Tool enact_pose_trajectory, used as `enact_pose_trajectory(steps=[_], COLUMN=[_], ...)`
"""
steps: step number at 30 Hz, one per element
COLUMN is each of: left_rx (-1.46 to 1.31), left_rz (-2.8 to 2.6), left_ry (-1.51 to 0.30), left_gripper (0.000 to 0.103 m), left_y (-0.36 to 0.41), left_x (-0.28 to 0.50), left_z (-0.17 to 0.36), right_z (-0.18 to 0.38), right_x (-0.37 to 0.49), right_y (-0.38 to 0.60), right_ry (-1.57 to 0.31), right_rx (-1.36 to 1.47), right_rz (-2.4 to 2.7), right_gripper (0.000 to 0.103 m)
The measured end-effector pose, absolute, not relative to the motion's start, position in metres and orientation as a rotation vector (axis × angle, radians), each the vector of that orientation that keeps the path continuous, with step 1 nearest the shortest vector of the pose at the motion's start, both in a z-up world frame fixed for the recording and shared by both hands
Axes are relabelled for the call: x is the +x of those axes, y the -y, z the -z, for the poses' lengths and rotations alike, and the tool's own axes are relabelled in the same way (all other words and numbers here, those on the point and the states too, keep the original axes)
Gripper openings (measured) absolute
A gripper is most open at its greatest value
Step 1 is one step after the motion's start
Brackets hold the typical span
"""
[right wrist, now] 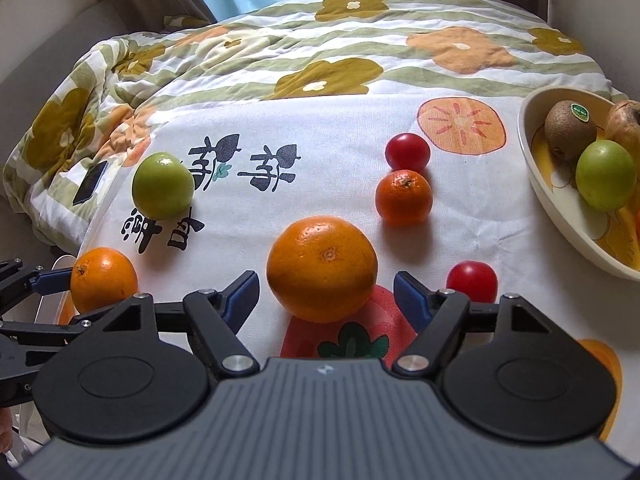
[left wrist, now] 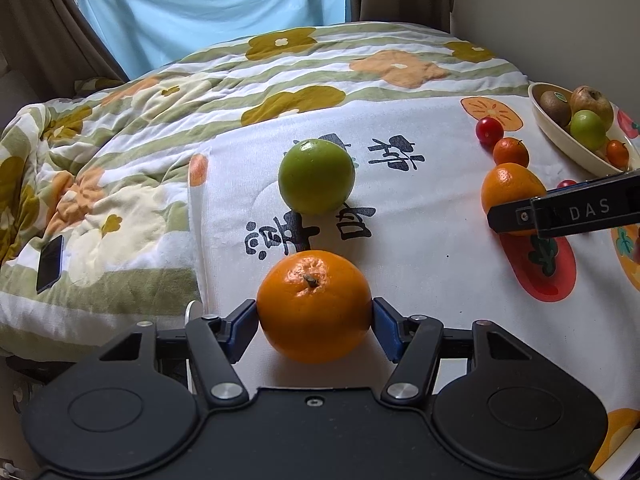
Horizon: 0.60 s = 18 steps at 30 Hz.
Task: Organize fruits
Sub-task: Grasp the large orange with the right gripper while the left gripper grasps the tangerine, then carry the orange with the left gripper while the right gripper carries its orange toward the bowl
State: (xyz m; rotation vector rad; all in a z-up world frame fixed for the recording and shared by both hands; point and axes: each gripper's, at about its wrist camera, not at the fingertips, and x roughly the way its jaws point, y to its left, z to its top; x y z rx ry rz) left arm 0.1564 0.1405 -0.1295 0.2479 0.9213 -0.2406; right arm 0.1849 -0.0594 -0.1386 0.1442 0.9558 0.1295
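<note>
Between the left gripper's (left wrist: 315, 322) pads sat a large orange (left wrist: 314, 306), clamped at both sides; the right gripper (right wrist: 326, 294) stood open astride a second orange (right wrist: 322, 268), untouched. Farther right on the bed waited the bowl (right wrist: 560, 208), nearer the right gripper

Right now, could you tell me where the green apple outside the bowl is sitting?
The green apple rests on the white printed cloth, just beyond the orange between the left gripper's fingers; in the right wrist view it lies far left.

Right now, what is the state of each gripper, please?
Left gripper: shut on an orange.
Right gripper: open, fingers either side of another orange, not touching.
</note>
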Motion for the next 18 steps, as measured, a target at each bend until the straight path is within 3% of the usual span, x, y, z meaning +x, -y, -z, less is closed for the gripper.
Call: enact_pose_trajectory(steps=[5, 8, 18], left_rx=[0.25, 0.244, 0.209], left_rz=[0.232, 0.219, 0.171], left_ry=[-0.913, -0.905, -0.868], left_gripper=[0.065, 0.065, 0.065], left_y=[-0.142, -0.142, -0.131], left_x=[0.148, 0.144, 0.125], left_z=[0.127, 0.124, 0.099], right_z=[0.139, 0.14, 0.127], right_x=[0.186, 0.188, 0.177], right_y=[0.06, 0.06, 0.064], right_ry=[-0.943, -0.937, -0.906], right_rx=[0.154, 0.151, 0.128], right_rz=[-0.131, -0.144, -0.203], right_gripper=[0.084, 0.075, 0.074])
